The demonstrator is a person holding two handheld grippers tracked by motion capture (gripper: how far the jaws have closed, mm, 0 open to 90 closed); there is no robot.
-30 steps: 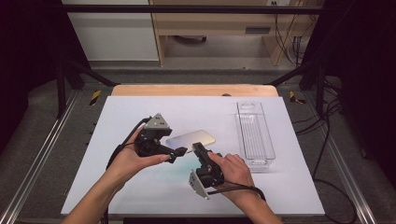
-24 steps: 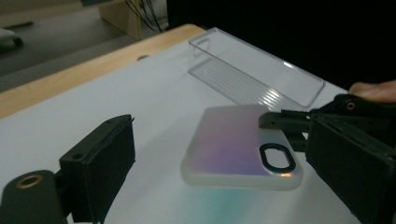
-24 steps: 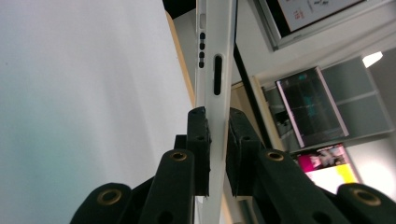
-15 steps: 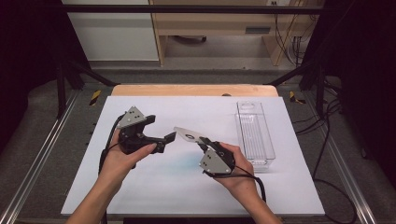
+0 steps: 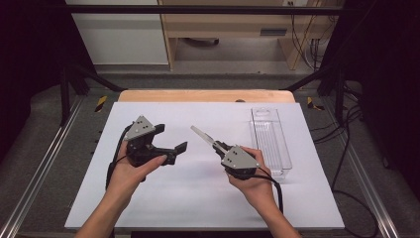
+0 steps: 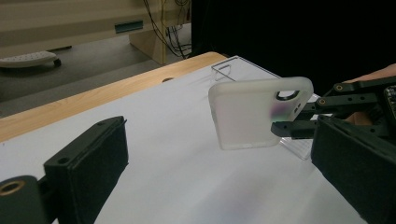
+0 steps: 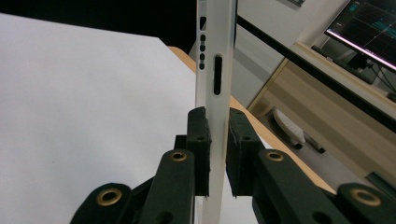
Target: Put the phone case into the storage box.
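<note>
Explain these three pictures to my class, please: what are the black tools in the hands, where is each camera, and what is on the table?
A person holds a hand-held gripper in each hand. The high view looks down from above: the left gripper has open, empty jaws, having just opened. The right gripper is shut on a frosted phone case, lifted off the white table. A clear plastic tray lies at the right. The other two pictures come from cameras riding on the grippers. The left gripper view shows the phone case face-on. The right gripper view looks along its jaws, which pinch the case's edge.
</note>
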